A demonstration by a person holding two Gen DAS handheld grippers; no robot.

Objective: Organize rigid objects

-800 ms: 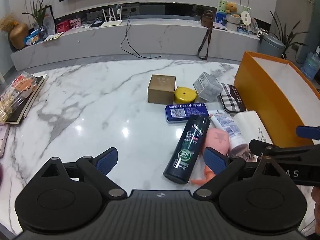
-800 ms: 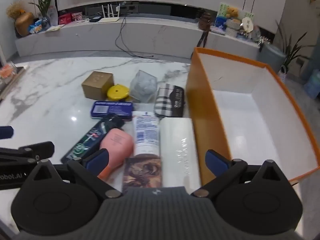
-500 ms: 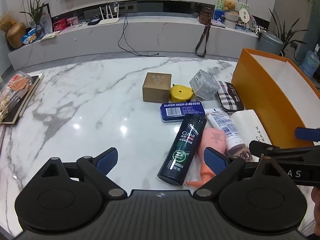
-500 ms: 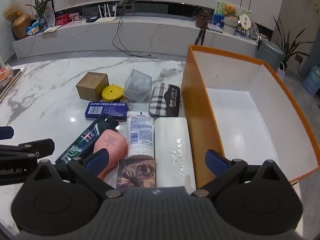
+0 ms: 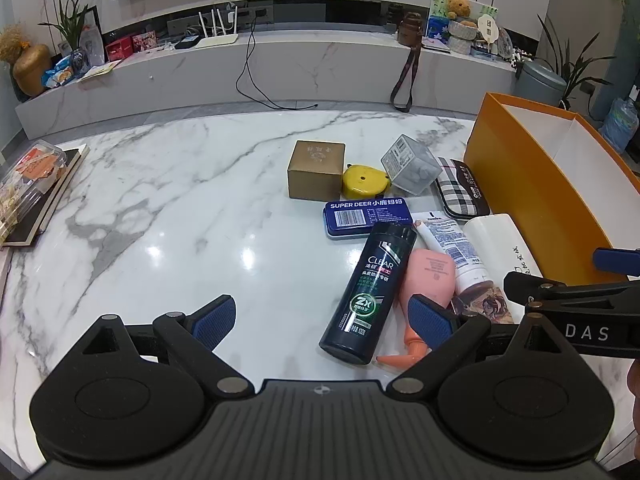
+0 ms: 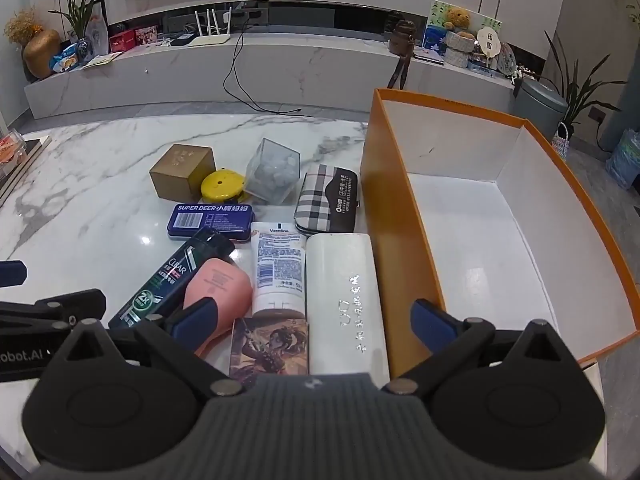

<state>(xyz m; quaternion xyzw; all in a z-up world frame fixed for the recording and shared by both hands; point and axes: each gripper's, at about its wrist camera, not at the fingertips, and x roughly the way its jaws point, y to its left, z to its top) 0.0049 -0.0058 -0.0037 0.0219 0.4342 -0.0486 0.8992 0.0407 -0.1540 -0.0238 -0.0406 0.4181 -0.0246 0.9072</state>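
An orange box [image 6: 394,240] with a bare white inside stands open on the marble table [image 5: 160,216]. Beside it lies a cluster: dark shampoo bottle [image 5: 368,292], pink pump bottle [image 5: 430,276], white lotion tube [image 6: 276,268], white cylinder [image 6: 344,300], picture card [image 6: 270,348], blue tin [image 6: 210,220], checked pouch [image 6: 326,200], clear cube [image 6: 272,176], yellow tape measure [image 6: 222,186] and gold box [image 6: 182,176]. My left gripper [image 5: 322,318] hovers open over the shampoo bottle's lower end. My right gripper [image 6: 314,320] hovers open above the card and cylinder. Neither holds anything.
A book with a clear snack box [image 5: 28,176] on top sits at the table's left edge. Behind the table runs a low marble cabinet [image 5: 280,68] with clutter and a dangling cable. A grey bin [image 6: 538,104] and plants stand at the far right.
Both grippers have drawn back and up a little from the cluster, so the objects and box sit slightly farther in view. Nothing was grasped; both stay open.
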